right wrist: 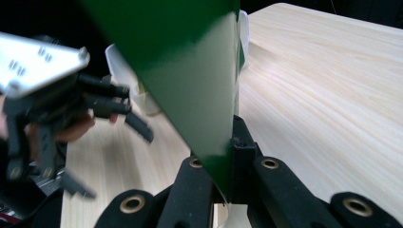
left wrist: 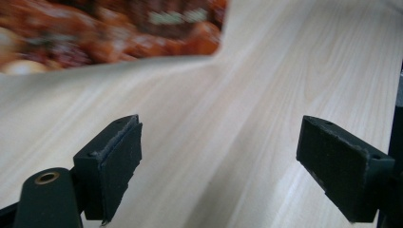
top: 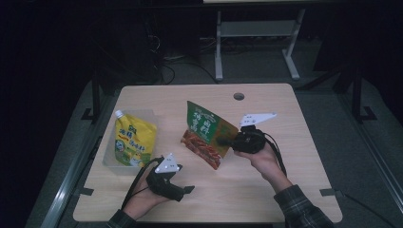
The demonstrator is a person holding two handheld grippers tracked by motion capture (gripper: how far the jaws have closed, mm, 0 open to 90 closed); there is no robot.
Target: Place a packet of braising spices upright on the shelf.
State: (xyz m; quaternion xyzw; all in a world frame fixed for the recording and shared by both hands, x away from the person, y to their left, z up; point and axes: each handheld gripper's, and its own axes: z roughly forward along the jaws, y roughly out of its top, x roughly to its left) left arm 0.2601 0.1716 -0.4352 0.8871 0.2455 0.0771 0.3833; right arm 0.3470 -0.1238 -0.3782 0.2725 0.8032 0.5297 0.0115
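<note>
A green and red snack bag [top: 205, 134] is held tilted above the middle of the table, and my right gripper [top: 224, 141] is shut on its right edge. In the right gripper view the bag's green back [right wrist: 190, 71] rises from between the closed jaws of that gripper [right wrist: 223, 164]. My left gripper [top: 184, 191] rests low near the table's front edge, below the bag and apart from it. It stands open [left wrist: 228, 166] over bare wood, with the bag's red print [left wrist: 109, 33] blurred beyond it.
A yellow spouted pouch [top: 129, 140] lies in a shallow clear tray [top: 108, 160] at the table's left. A round cable hole [top: 238, 96] sits near the far edge. Dark floor and a white desk frame [top: 256, 42] lie beyond the table.
</note>
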